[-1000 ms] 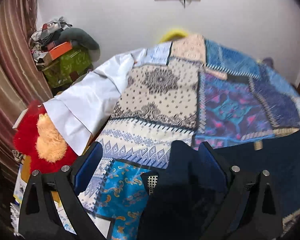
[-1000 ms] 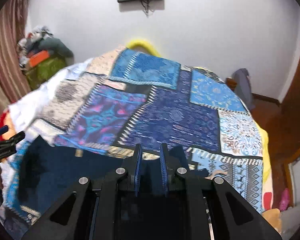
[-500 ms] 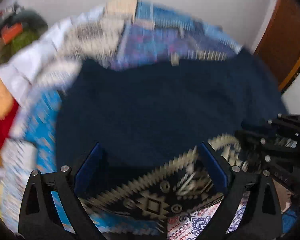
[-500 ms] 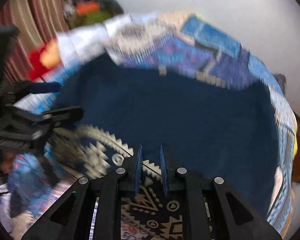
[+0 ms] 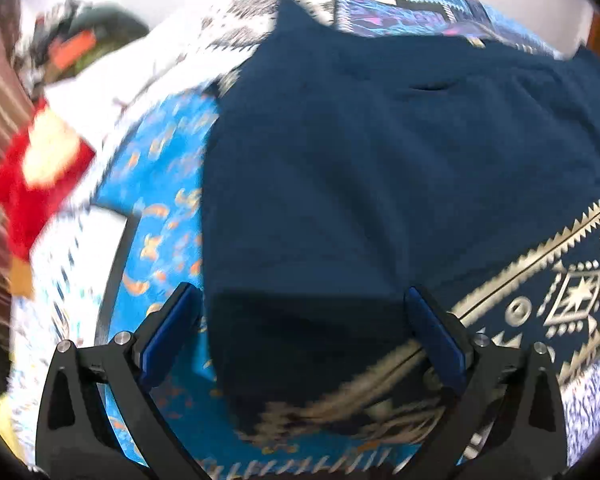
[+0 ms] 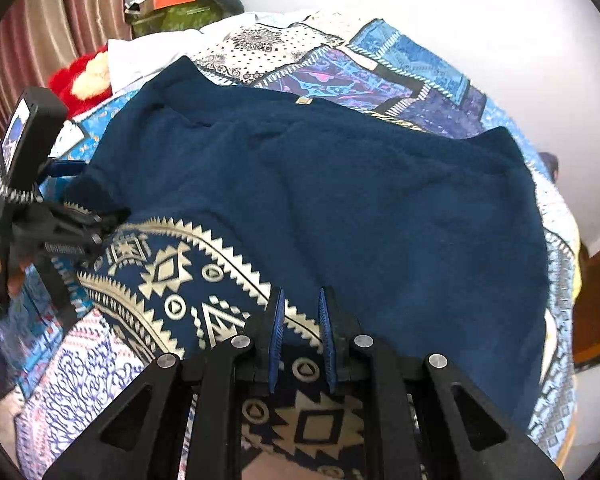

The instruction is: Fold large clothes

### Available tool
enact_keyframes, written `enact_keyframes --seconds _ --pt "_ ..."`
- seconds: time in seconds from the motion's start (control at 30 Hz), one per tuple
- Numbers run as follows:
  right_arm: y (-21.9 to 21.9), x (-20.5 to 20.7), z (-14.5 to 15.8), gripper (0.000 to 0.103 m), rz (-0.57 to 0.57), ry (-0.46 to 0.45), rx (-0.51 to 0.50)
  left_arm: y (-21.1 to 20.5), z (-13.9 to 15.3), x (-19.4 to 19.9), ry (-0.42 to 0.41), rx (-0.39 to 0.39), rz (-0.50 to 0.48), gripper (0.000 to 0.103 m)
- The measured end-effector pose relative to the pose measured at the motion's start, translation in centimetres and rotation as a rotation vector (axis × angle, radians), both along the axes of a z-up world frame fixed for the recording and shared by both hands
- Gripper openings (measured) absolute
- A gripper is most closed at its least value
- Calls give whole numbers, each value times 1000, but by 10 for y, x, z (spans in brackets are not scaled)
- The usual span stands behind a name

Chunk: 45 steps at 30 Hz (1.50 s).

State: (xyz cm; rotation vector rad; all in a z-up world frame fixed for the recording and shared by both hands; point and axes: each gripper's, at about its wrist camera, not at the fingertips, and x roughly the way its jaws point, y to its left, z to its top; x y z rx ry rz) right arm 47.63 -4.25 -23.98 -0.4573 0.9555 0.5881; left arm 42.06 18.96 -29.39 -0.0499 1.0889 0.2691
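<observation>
Patchwork bedspread (image 6: pixel 400 68) in blues, purples and cream, covering the whole bed and serving as the landmark. Spread across its middle: a large dark navy garment (image 6: pixel 360 208), fleecy in look, mostly flat with soft ripples, one pointed corner reaching toward the far left of the bedspread. Along the garment's near edge, a band turned up to show a cream geometric print (image 6: pixel 172 272) of zigzags, diamonds and circles on navy. A small pale tag (image 6: pixel 303 101) at the garment's far edge.

At the bedspread's far left corner: white sheet (image 6: pixel 148 54), then a red and cream plush toy (image 6: pixel 85 76), then a heap of bags and clothes (image 6: pixel 172 0) against a striped curtain (image 6: pixel 40 40).

Left gripper (image 5: pixel 300 332), angled steeply down over the garment's left near corner, blue pads spread wide after just opening further; navy cloth lying between the pads, neither pad pressing on it. Much motion blur in the left wrist view. Seen from the right wrist view as a black frame with a camera block at the garment's left edge (image 6: pixel 60 224), a fingertip of the holding hand (image 6: pixel 4 276) just visible at the frame's edge.

Right gripper (image 6: pixel 300 340), also tipped steeply down, at the garment's near edge over the printed band, blue pads drawn close together with only a narrow slot between them; printed cloth showing in that slot, a pinch on it impossible to confirm.
</observation>
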Motion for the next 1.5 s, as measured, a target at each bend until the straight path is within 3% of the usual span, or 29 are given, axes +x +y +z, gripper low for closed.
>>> enact_keyframes --seconds 0.1,0.23,0.43,0.5,0.53,0.6,0.63,0.7,0.8,0.97,1.17,1.33,1.5 --pt "-12 -3 -1 13 -46 -65 -72 0 7 -17 -23 43 -25 103" --pt "-40 -2 2 13 -71 -45 -50 -10 5 -29 -6 147 -48 103" --pt "-70 -4 11 13 -135 -52 -58 -3 11 -51 -17 144 -15 103" --pt "-84 -5 12 16 -183 -107 -114 -1 14 -58 -15 149 -12 103" --pt "-89 -4 12 27 -186 -95 -96 -1 16 -61 -14 150 -9 103" --pt "-111 1 12 71 -243 -72 -78 -3 15 -58 -14 149 0 103" --pt "-121 4 12 100 -290 -97 -101 -1 18 -63 -18 143 13 103" --pt "-143 11 9 102 -336 -70 -83 2 23 -68 -24 121 41 103" --pt "-169 15 12 102 -397 10 -23 13 34 -85 -55 26 86 103" --pt "-177 2 44 102 -403 -67 0 22 50 -110 -103 -93 167 103" --pt "-155 -18 86 102 -331 -109 128 7 59 -118 -153 -205 177 103" --pt "-115 -19 96 103 -260 -76 197 -6 41 -112 -148 -432 172 103" --pt "-79 -18 76 103 -195 -26 190 -9 10 -98 -116 -639 186 103"
